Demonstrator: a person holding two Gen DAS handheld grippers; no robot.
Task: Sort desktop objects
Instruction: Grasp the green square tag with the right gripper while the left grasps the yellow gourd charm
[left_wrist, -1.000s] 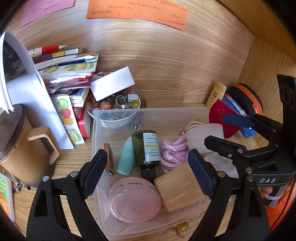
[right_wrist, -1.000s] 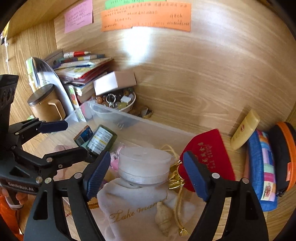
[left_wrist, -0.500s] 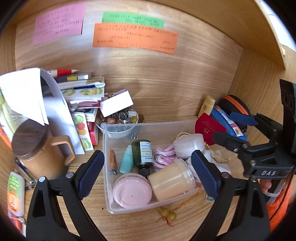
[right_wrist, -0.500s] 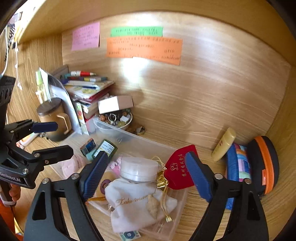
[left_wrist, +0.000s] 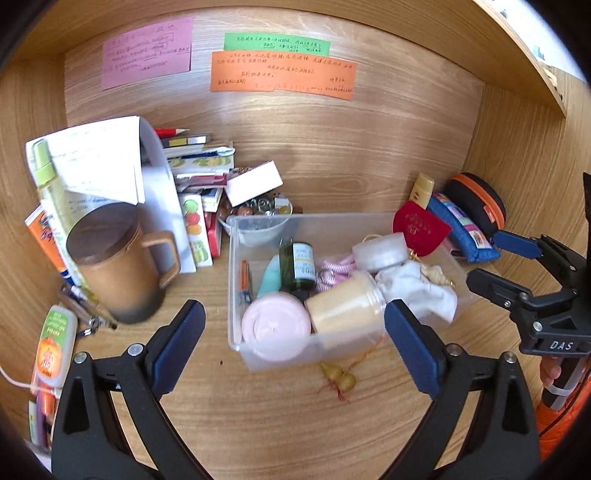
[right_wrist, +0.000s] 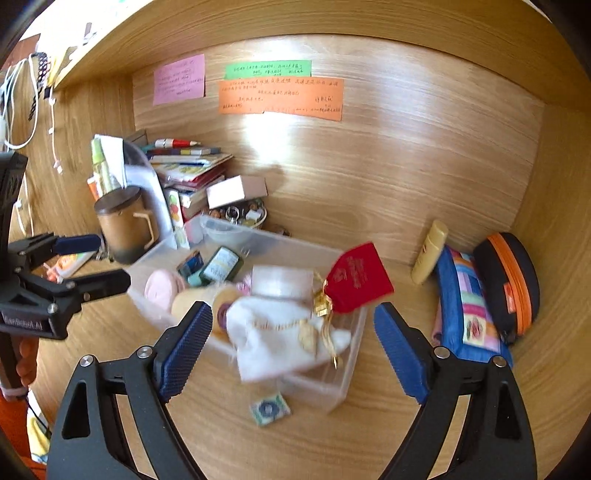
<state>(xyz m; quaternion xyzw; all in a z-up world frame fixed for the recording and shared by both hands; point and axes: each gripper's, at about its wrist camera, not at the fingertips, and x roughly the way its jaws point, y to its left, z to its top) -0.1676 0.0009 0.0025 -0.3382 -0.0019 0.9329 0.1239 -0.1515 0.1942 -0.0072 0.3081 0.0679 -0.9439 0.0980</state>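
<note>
1. Opening wide, the left gripper (left_wrist: 293, 328) hangs over bare tabletop (left_wrist: 280, 417) in front of the clear bin (left_wrist: 343, 218); its fingers (left_wrist: 181, 347) flank the bin's near corner without touching, gripping nothing.
2. Spread wide and empty-handed too, the right gripper (right_wrist: 293, 343) has its fingers (right_wrist: 186, 347) either side of the bin's right end, apart from it.
3. Lying on the open wood by the bin's front wall are a small yellow gourd charm (left_wrist: 341, 376) and a green-patterned sachet (right_wrist: 270, 409).
4. The bin's long axis runs left to right, parallel to the back wall; a pink round tin (left_wrist: 275, 325), a cream jar (left_wrist: 343, 306) on its side, a green bottle (left_wrist: 299, 264) and a white pouch (right_wrist: 280, 336) crowd it.
5. A brown lidded mug (left_wrist: 118, 258) and a stack of books (left_wrist: 199, 166) block the left.
6. A red pouch (left_wrist: 419, 229), a blue pencil case (left_wrist: 463, 230) and a black-and-orange case (left_wrist: 476, 201) fill the right corner.
</note>
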